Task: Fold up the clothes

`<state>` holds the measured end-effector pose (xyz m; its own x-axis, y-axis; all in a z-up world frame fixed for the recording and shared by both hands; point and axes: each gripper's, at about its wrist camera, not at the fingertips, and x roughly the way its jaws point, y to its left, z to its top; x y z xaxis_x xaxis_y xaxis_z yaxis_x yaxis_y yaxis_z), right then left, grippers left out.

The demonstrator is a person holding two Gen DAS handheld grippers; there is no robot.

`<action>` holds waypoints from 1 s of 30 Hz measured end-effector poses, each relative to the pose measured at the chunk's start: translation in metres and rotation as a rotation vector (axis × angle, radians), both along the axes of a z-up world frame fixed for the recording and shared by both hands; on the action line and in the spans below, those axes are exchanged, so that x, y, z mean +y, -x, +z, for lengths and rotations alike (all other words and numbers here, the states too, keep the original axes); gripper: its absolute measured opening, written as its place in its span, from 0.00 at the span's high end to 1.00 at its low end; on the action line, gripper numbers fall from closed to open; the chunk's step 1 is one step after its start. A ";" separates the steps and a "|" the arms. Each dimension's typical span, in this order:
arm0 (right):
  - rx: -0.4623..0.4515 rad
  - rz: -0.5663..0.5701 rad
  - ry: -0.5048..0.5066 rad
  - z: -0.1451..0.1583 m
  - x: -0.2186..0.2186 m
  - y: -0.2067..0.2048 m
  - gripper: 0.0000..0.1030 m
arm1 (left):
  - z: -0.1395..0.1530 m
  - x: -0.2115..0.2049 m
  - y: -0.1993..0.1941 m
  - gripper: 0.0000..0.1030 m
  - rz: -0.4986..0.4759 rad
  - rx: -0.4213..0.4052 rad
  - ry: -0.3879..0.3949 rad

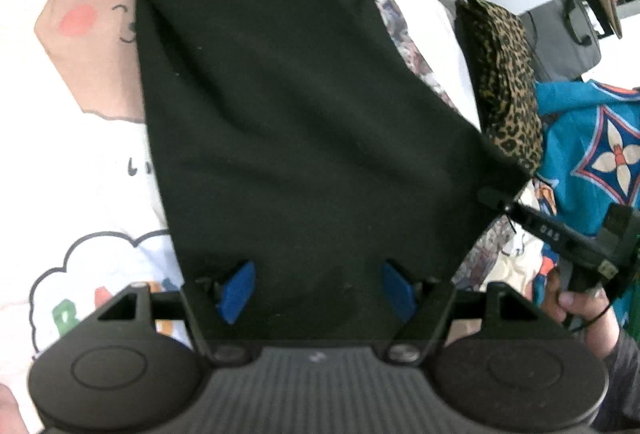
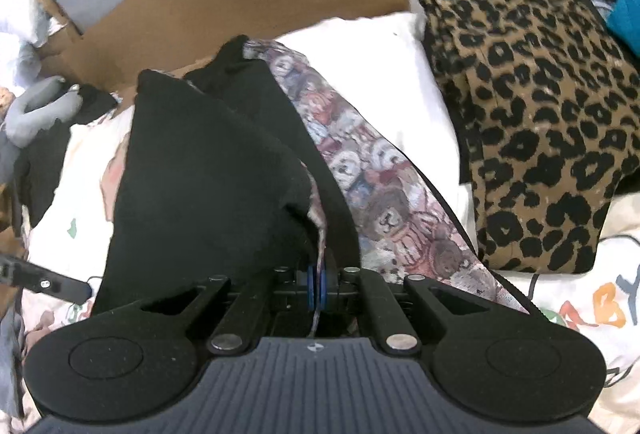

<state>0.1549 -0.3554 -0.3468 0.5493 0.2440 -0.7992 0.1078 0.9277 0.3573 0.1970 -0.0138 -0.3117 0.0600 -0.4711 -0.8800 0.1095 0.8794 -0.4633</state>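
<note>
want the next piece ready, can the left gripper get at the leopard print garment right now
Probably not directly: the left gripper is open, but the black garment spreads between its jaws, and the leopard print garment lies beyond it.

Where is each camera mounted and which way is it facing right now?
Left wrist view: sits on the left claw, angled down over the black fabric garment; its blue pads stand apart, and the right claw and a hand show at right.
Right wrist view: sits on the right claw, angled down along the same garment, pads shut on its edge.
Shared: the black garment, the leopard-print folded cloth, the white printed bedsheet.
</note>
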 end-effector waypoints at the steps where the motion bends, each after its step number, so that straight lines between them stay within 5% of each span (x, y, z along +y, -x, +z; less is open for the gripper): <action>1: 0.007 0.004 0.005 -0.002 0.001 0.000 0.98 | 0.001 0.001 0.000 0.29 0.011 -0.004 0.000; 5: 0.001 0.006 0.023 -0.005 0.004 0.004 0.95 | 0.006 0.012 0.006 0.29 0.074 -0.012 0.034; 8: -0.011 -0.005 0.000 -0.006 0.004 0.010 0.83 | 0.003 0.019 0.007 0.29 0.089 -0.014 0.067; 10: -0.007 -0.014 -0.009 -0.009 0.004 0.009 0.63 | -0.004 0.023 0.007 0.29 0.100 -0.015 0.080; 17: 0.048 -0.033 -0.014 -0.023 0.003 -0.003 0.59 | -0.017 0.026 -0.012 0.30 0.140 -0.049 0.118; 19: 0.045 -0.026 -0.019 -0.024 0.004 -0.008 0.66 | -0.015 0.028 -0.014 0.30 0.142 -0.063 0.133; 20: 0.037 -0.022 -0.010 -0.023 0.005 -0.010 0.76 | -0.016 0.028 -0.015 0.30 0.141 -0.074 0.138; 21: 0.041 -0.032 -0.009 -0.023 0.004 -0.013 0.99 | -0.016 0.032 -0.014 0.30 0.150 -0.078 0.133; 30: 0.019 -0.134 0.018 0.003 -0.017 -0.004 0.99 | -0.028 0.040 0.016 0.30 0.172 -0.006 0.168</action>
<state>0.1590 -0.3719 -0.3435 0.5605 0.1551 -0.8135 0.2378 0.9108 0.3375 0.1815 0.0265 -0.3392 0.1575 -0.5933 -0.7894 -0.0320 0.7959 -0.6046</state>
